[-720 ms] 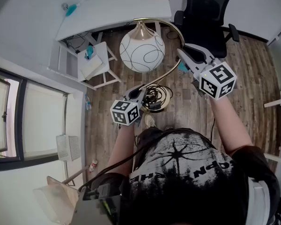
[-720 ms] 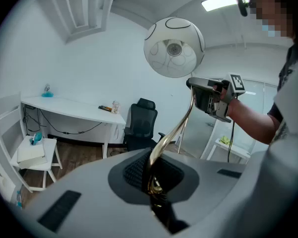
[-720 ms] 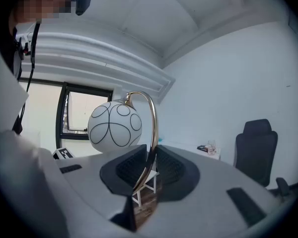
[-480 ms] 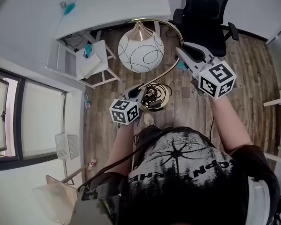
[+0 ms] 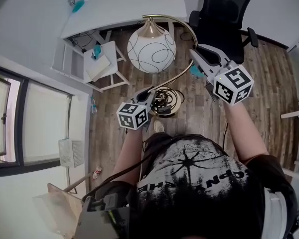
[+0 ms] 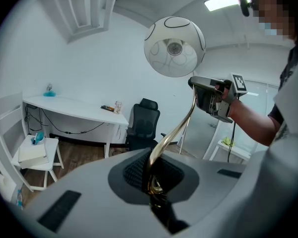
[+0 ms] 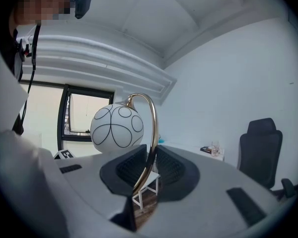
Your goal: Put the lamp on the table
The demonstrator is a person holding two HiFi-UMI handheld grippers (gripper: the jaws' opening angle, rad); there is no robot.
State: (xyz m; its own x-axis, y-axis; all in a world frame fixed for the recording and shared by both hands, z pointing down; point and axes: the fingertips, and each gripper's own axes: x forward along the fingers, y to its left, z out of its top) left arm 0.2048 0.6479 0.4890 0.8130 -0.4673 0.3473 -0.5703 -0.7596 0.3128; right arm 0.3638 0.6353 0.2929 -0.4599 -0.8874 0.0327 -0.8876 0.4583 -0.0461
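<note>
The left tool (image 5: 147,93) gripped the lamp (image 5: 151,52) by its brass stem near the base; the right tool (image 5: 195,55) gripped the curve higher up. The lamp hung short of the white desk (image 5: 124,6).

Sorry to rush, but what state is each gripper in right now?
Left gripper: closed on the lamp stem, near its base.
Right gripper: closed on the lamp stem, higher up.
</note>
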